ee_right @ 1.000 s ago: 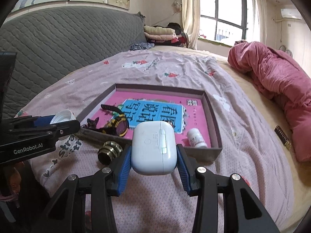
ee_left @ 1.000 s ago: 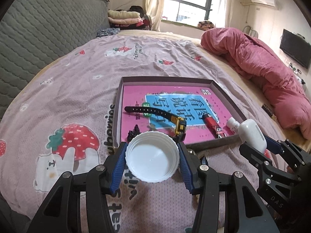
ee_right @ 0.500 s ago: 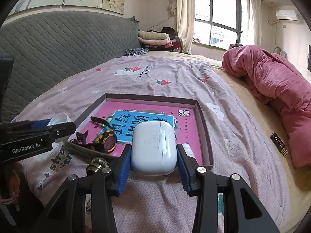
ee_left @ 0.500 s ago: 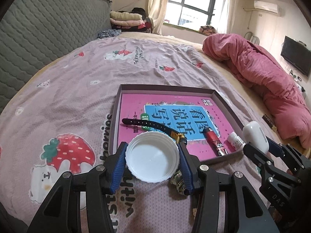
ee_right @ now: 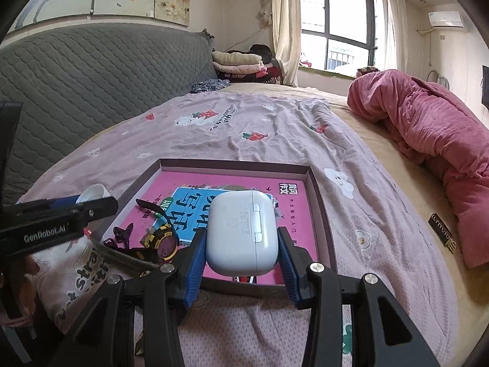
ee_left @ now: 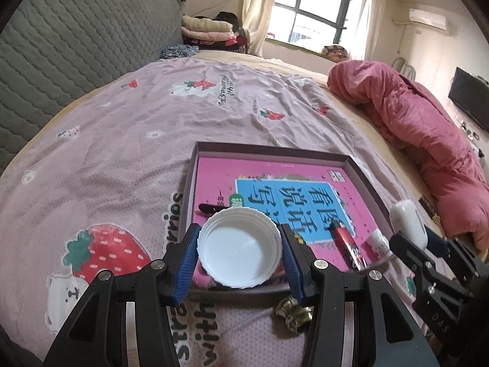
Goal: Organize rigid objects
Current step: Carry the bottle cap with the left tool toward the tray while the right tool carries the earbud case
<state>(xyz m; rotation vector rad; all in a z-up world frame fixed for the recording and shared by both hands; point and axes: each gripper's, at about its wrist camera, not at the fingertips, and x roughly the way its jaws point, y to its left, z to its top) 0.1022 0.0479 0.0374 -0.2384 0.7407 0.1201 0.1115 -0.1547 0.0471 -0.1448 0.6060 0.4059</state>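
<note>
My left gripper (ee_left: pixel 240 260) is shut on a white ribbed jar lid (ee_left: pixel 240 249), held over the near rim of a shallow brown tray (ee_left: pixel 269 148). My right gripper (ee_right: pixel 241 253) is shut on a white earbud case (ee_right: pixel 241 234), held over the same tray's (ee_right: pixel 232 162) near edge. A pink book (ee_left: pixel 275 180) lines the tray. On it lie a black and yellow watch (ee_right: pixel 159 243), a red lighter (ee_left: pixel 347 240) and a small white bottle (ee_left: pixel 379 243). A brass knob (ee_left: pixel 295 313) rests on the bedspread before the tray.
The tray sits on a pink strawberry-print bedspread (ee_left: pixel 122 140). A rolled red quilt (ee_left: pixel 428 140) lies to the right, a grey padded headboard (ee_right: pixel 91 82) to the left. A small dark bar (ee_right: pixel 441 234) lies beside the quilt. Folded clothes (ee_right: pixel 241 64) are stacked far back.
Both grippers have moved forward toward the tray, each keeping its object. The lid and the case now hang over the tray's near edge; the watch is mostly hidden behind the lid.
</note>
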